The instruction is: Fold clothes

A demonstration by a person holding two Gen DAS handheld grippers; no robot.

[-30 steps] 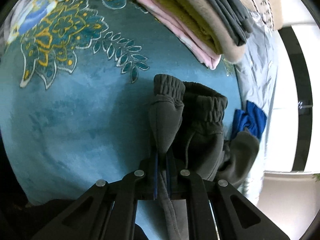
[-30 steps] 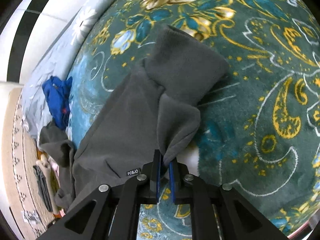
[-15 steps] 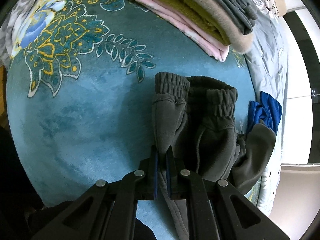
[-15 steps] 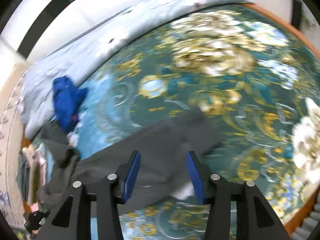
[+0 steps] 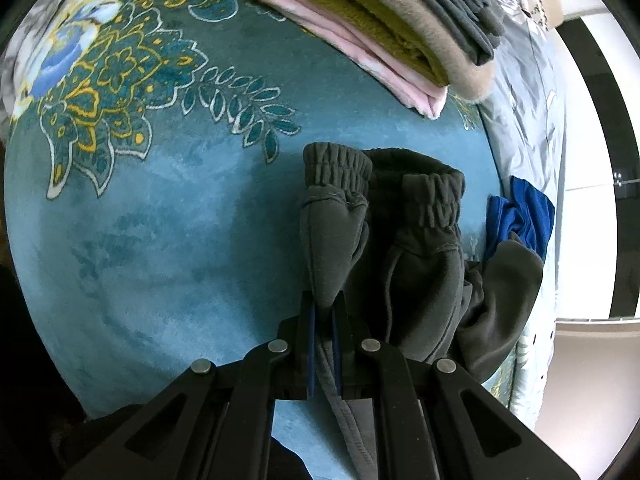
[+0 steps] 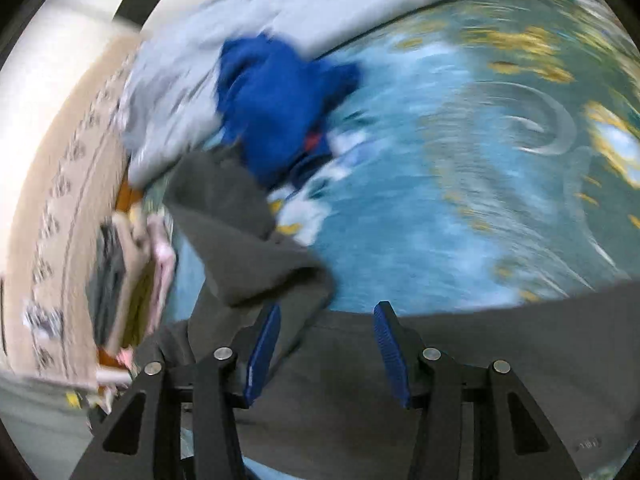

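Dark grey fleece trousers (image 5: 420, 264) lie bunched on a teal patterned blanket (image 5: 160, 240), elastic waistband facing away. My left gripper (image 5: 325, 312) is shut on a fold of the trousers near the waistband. In the blurred right wrist view the same trousers (image 6: 400, 380) spread under and ahead of my right gripper (image 6: 326, 320), which is open and empty just above the cloth.
A stack of folded clothes (image 5: 380, 28), pink, olive, beige and grey, sits at the far side of the blanket. A crumpled blue garment (image 5: 520, 216) lies by the trousers, also in the right wrist view (image 6: 276, 112). A pale grey quilt (image 5: 528, 100) borders the blanket.
My right gripper opened, let go of the trouser leg and swung left towards the blue garment and the stack. My left gripper stayed shut on the trousers, barely moving.
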